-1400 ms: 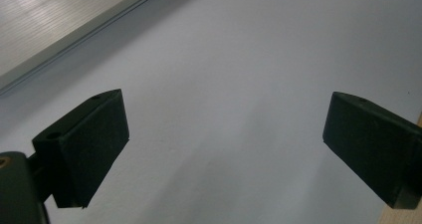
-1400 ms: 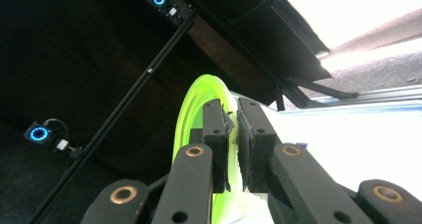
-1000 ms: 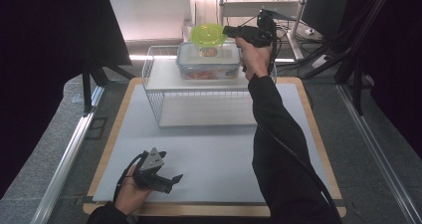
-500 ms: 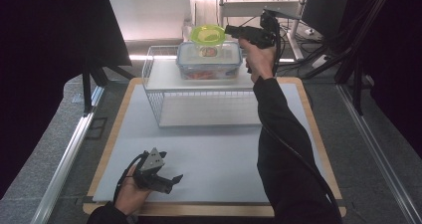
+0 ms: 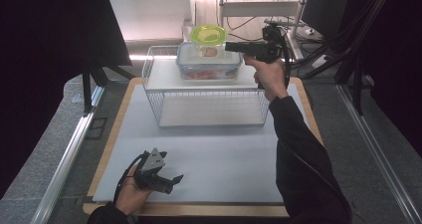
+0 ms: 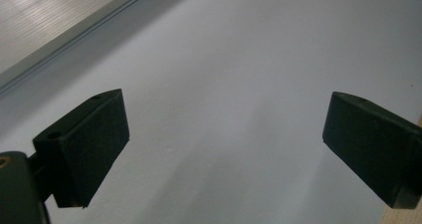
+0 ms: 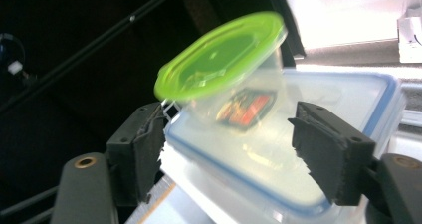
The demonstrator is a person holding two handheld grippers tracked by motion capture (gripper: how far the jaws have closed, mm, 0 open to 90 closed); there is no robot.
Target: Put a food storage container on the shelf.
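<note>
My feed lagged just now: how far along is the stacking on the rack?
Done: the green-lidded tub sits on the blue-rimmed box atop the wire rack. In hand: nothing; the right gripper has just been opening, jaws apart beside the tub. The left gripper rests open on the mat. Left: pull the right gripper clear.

Right gripper (image 5: pixel 230 46): we see it drawn back to the right, off the green-lidded tub (image 5: pixel 208 40).
Jaws: they have just been opening and now stand apart, with nothing pressed between them.
Tub: it sits free on the box (image 5: pixel 209 64), no longer held.
</note>
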